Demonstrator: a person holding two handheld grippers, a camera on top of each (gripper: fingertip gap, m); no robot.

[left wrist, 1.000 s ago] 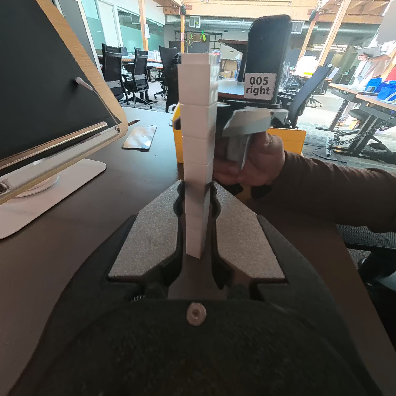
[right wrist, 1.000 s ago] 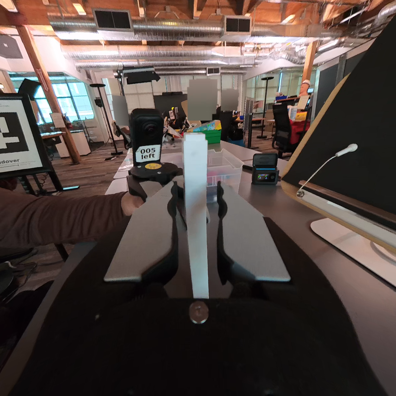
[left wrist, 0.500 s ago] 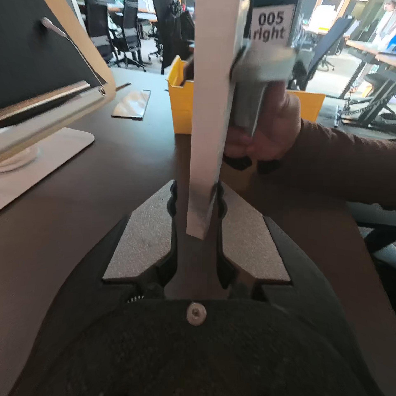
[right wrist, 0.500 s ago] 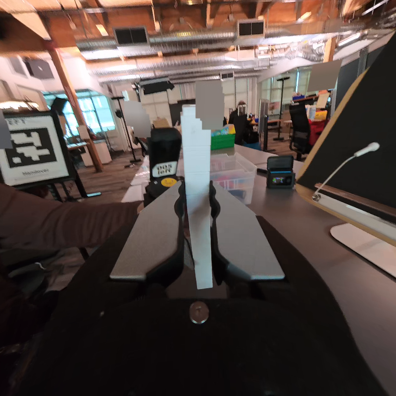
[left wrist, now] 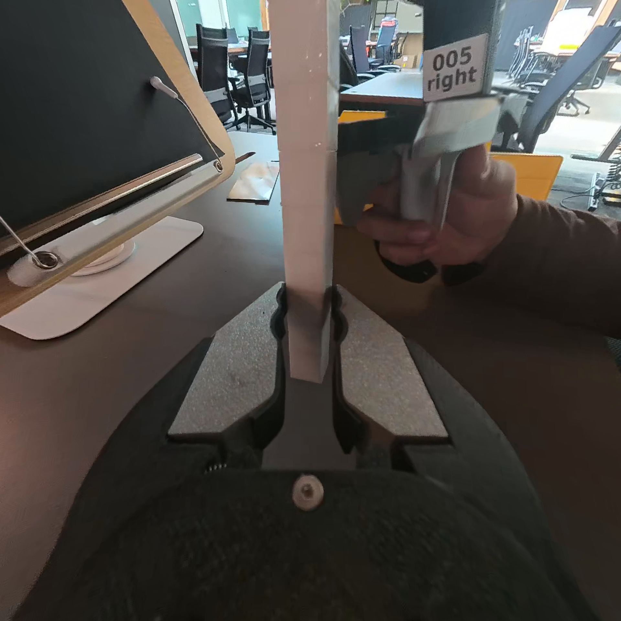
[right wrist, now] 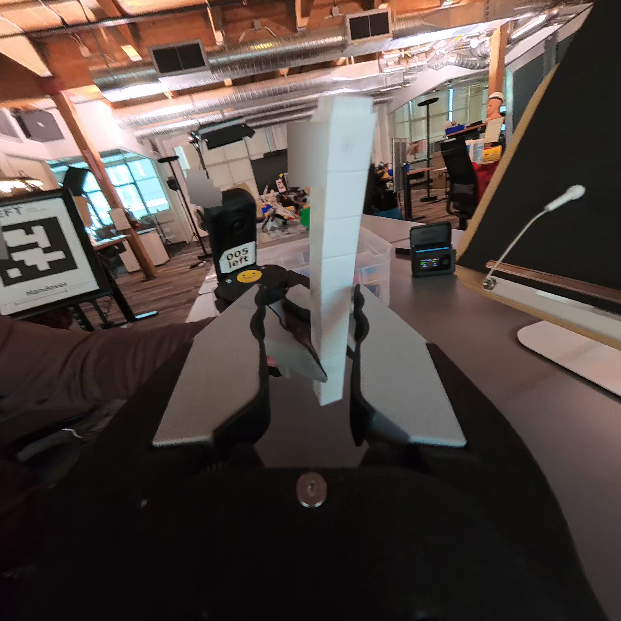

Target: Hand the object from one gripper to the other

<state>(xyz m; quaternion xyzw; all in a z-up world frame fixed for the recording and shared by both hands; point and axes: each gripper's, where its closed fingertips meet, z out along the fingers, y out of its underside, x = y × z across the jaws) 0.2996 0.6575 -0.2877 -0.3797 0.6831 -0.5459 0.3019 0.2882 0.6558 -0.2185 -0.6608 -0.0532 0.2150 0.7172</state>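
Note:
A tall white block tower (left wrist: 305,168) stands upright between the fingers of my left gripper (left wrist: 307,295), which is shut on its lower end above the dark table (left wrist: 151,353). In the right wrist view the tower (right wrist: 336,252) sits inside my right gripper (right wrist: 305,295), whose jaws stand wide apart; the tower is near the right finger, with a clear gap on the left. The left gripper (right wrist: 242,268) shows behind it, one finger against the tower's foot. In the left wrist view the right gripper (left wrist: 447,134) is held by a hand just right of the tower.
A tilted black board on a white base (left wrist: 100,268) stands at the left. A yellow bin (left wrist: 524,174) and a shiny flat packet (left wrist: 255,184) lie behind. A clear plastic box (right wrist: 373,248), a small black device (right wrist: 433,252) and a marker sign (right wrist: 37,245) are farther off.
Half a second ago the right gripper was shut on the tower and the left jaws stood apart around it. Now the left is shut on its lower end and the right has opened.

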